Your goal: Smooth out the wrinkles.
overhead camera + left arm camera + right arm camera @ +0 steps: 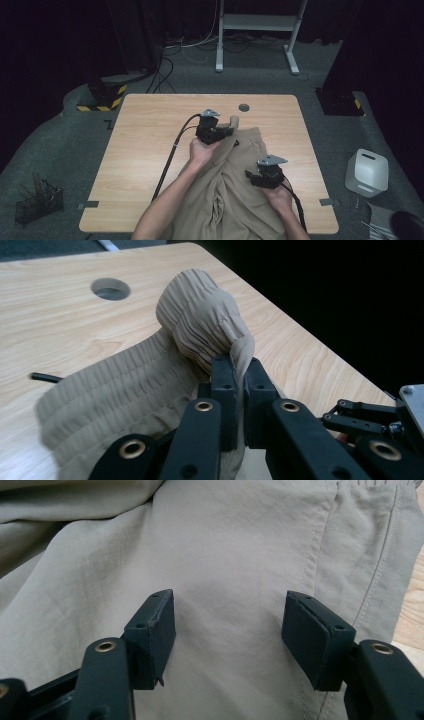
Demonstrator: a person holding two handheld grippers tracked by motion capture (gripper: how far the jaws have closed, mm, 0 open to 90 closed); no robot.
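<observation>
Wooden table; khaki trousers spread on it.

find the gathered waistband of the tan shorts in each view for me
High view: waistband just above centre, pinched by the left gripper.
Left gripper view: waistband bunched at centre, above the shut jaws.
Right gripper view: a strip at the top right edge.
Shared landmark: the wooden table.
</observation>
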